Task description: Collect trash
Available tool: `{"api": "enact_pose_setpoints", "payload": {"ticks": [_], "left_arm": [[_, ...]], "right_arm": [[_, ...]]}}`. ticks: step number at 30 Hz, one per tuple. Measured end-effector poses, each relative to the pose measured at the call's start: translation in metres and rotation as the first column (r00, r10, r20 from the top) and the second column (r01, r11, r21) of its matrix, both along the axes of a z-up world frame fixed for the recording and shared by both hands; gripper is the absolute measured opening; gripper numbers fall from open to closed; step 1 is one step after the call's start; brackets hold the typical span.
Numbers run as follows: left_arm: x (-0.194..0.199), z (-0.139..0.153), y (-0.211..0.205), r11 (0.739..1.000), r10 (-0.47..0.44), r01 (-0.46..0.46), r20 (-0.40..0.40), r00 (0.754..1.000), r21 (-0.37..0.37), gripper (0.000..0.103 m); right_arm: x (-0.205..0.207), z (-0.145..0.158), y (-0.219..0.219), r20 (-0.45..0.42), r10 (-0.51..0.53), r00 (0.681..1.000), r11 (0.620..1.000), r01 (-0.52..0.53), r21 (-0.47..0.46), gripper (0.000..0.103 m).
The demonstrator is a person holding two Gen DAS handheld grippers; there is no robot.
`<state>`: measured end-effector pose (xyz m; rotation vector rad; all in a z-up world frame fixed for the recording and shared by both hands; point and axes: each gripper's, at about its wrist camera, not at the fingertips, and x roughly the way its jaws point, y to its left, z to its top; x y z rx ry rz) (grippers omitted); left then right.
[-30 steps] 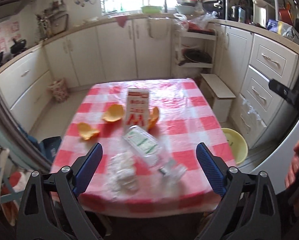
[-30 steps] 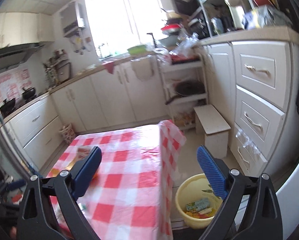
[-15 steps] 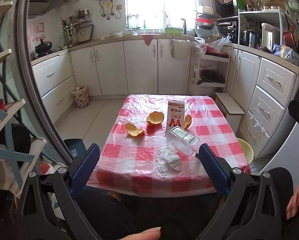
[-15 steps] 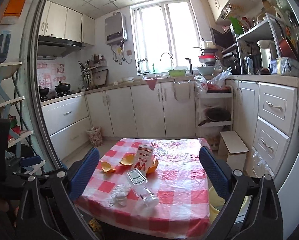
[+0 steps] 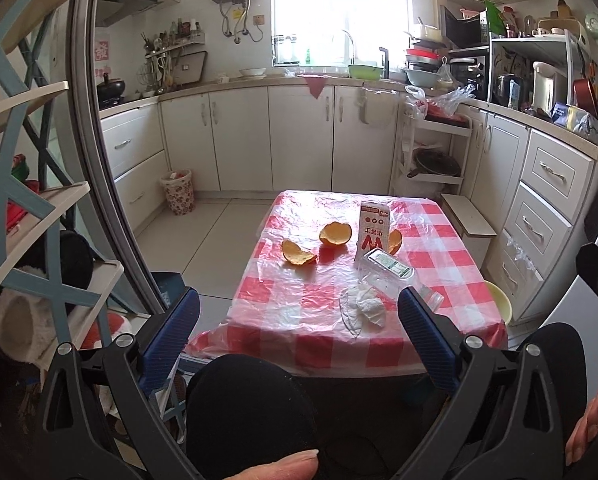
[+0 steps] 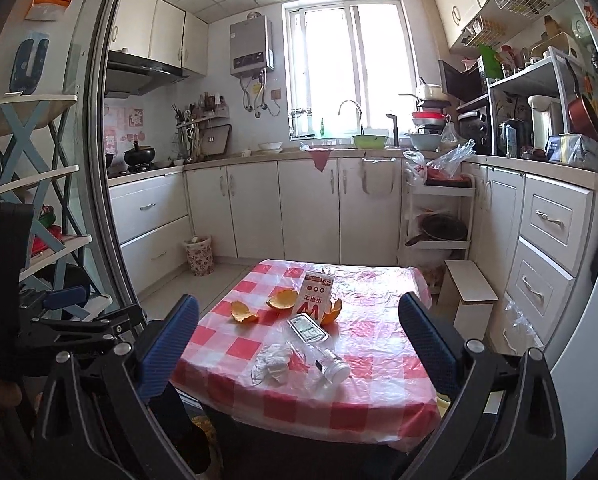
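On the red-checked table [image 5: 291,292] [image 6: 379,368] lie orange peels [image 5: 297,252] [image 6: 243,312], an upright milk carton [image 5: 373,232] [image 6: 314,300], a clear plastic bottle [image 5: 387,268] [image 6: 319,344] on its side and crumpled white tissue [image 5: 365,308] [image 6: 273,362]. My left gripper [image 5: 299,332] is open and empty, held back from the table's near edge. My right gripper [image 6: 295,344] is open and empty, also well short of the table. A yellow bin [image 5: 499,300] stands on the floor right of the table.
White cabinets line the back and right walls. A small white stool [image 5: 469,220] [image 6: 471,288] stands right of the table. A flowered basket [image 5: 177,191] [image 6: 199,255] sits on the floor by the left cabinets. A blue-framed shelf [image 5: 27,208] stands at the left. A door frame crosses the left side.
Both grippers have pulled back and up from the table, so the whole table and kitchen now show. The right view swung left from the bin to face the table. Jaws stayed open.
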<state>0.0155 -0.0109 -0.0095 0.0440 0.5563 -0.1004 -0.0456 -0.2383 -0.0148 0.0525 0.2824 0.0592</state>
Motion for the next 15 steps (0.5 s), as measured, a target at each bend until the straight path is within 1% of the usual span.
{"api": "enact_pose_setpoints", "payload": {"ticks": [5, 15], "left_arm": [[-0.005, 0.005, -0.002, 1.0, -0.005, 0.005, 0.01, 1.0, 0.002, 0.095], [-0.012, 0.01, -0.006, 1.0, -0.007, 0.006, 0.032, 0.999, 0.012, 0.095]], "right_arm": [[-0.006, -0.001, 0.006, 0.006, 0.01, 1.0, 1.0, -0.01, -0.023, 0.096], [-0.007, -0.004, 0.003, -0.002, 0.014, 1.0, 1.0, -0.014, -0.016, 0.096]]}}
